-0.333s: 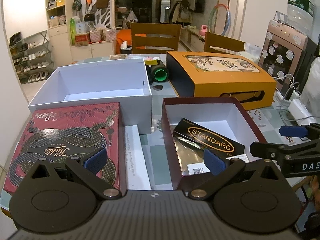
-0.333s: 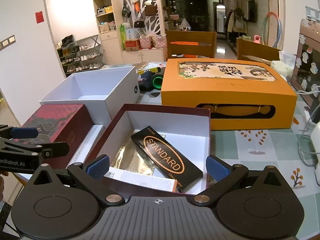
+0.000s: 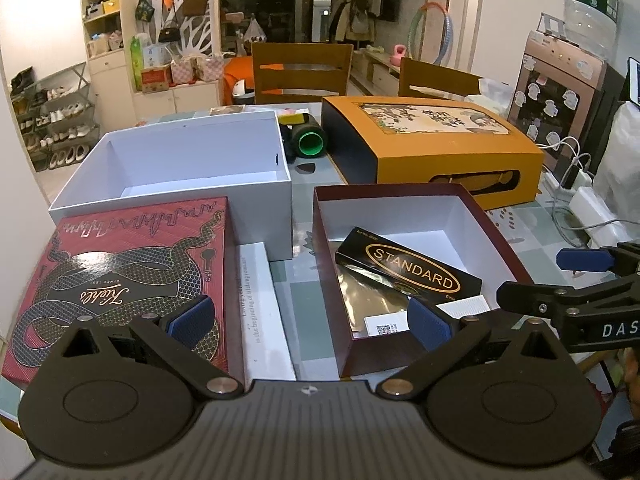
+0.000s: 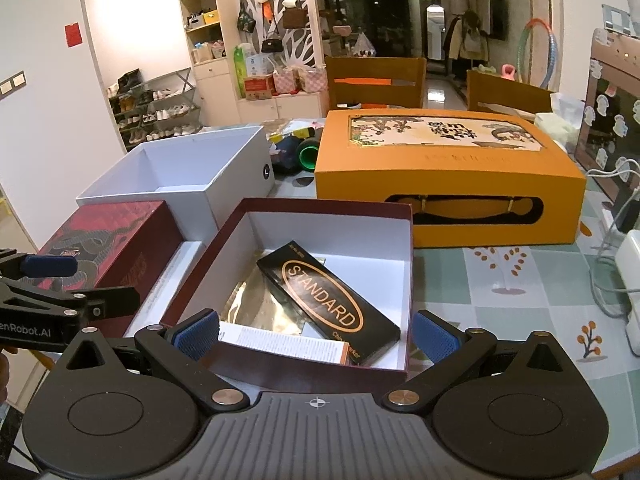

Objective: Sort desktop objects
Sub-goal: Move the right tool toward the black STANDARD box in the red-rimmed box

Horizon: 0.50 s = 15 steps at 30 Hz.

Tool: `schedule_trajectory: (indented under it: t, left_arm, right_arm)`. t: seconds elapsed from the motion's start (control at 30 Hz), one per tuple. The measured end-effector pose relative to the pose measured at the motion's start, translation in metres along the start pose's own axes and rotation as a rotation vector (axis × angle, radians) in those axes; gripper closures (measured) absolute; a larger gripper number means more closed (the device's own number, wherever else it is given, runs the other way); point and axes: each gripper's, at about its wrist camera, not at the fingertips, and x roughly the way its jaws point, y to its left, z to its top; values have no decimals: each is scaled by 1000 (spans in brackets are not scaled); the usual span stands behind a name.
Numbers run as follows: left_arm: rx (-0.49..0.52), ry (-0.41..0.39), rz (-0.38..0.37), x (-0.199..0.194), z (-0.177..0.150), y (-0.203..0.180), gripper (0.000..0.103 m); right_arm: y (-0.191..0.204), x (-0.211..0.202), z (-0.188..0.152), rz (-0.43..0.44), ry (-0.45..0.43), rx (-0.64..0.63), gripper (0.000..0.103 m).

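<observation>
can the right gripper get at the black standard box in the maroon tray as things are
Probably yes. The right gripper is open and hovers at the near wall of the maroon tray. The black STANDARD box lies uncovered on top inside, so only the low tray wall needs clearing.

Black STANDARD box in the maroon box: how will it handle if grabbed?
The black box looks like stiff card, so probably rigid and light. Its glossy faces may slip in the jaws. It lies tilted on gold foil, so a push would likely slide it.
</observation>
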Motion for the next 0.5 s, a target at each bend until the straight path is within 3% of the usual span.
schedule_trajectory:
  t: [0.5]
  left_arm:
    - [19, -17, -16, -9, -4, 0, 0]
  right_arm:
    - [-2, -5, -4, 1, -6, -12, 0]
